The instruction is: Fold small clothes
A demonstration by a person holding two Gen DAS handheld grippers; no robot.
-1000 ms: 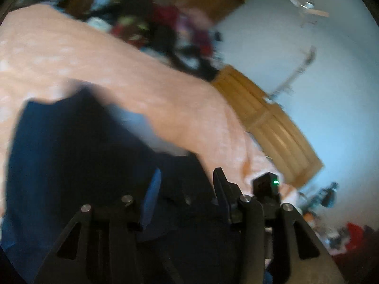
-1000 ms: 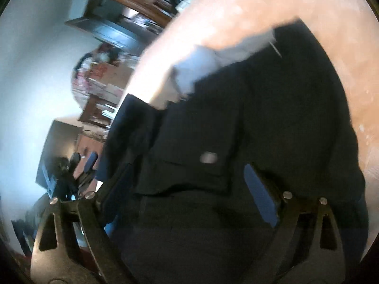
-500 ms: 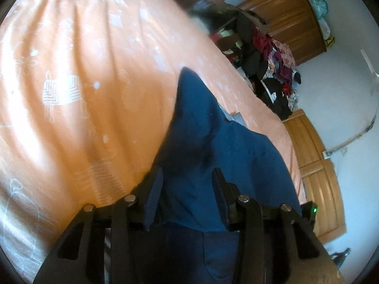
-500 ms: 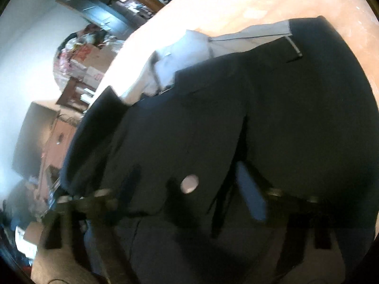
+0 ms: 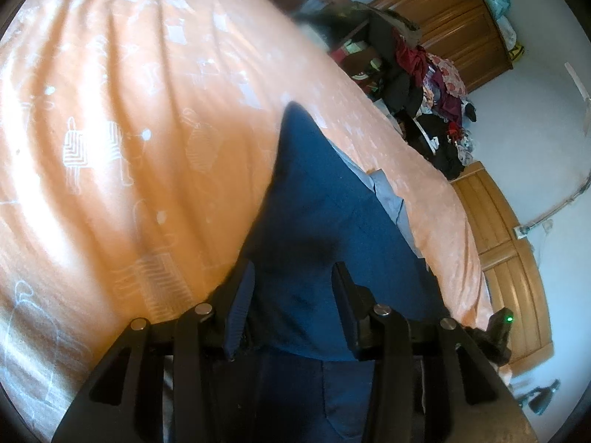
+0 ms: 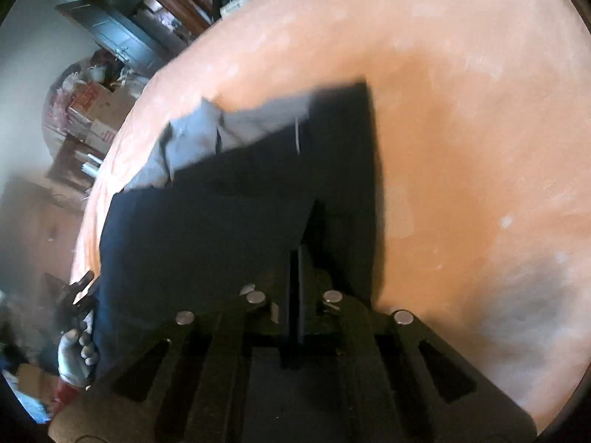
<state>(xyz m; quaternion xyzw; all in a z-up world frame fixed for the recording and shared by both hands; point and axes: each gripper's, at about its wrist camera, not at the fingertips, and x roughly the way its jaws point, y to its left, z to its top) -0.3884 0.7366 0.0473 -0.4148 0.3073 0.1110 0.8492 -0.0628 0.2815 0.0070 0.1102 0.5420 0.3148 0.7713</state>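
A dark navy garment (image 5: 317, 221) lies on the orange bedsheet (image 5: 129, 129), with a grey lining (image 5: 388, 192) showing at its far edge. My left gripper (image 5: 291, 288) stands open over the garment's near part, and cloth lies between its fingers. In the right wrist view the same garment (image 6: 221, 214) looks almost black, with the grey lining (image 6: 192, 140) at its far left corner. My right gripper (image 6: 297, 254) is shut on a fold at the garment's near right edge.
A wooden wardrobe (image 5: 443, 11) and a heap of clothes (image 5: 436, 85) stand beyond the bed. A wooden bed frame (image 5: 506, 236) is at the right. Shelves (image 6: 129, 37) and boxes (image 6: 92, 110) sit beyond the bed's left side. A gloved hand (image 6: 74, 354) shows low left.
My right gripper went from open to shut on the garment's edge. The garment came down from hanging to lying flatter on the sheet. The left gripper stayed open.
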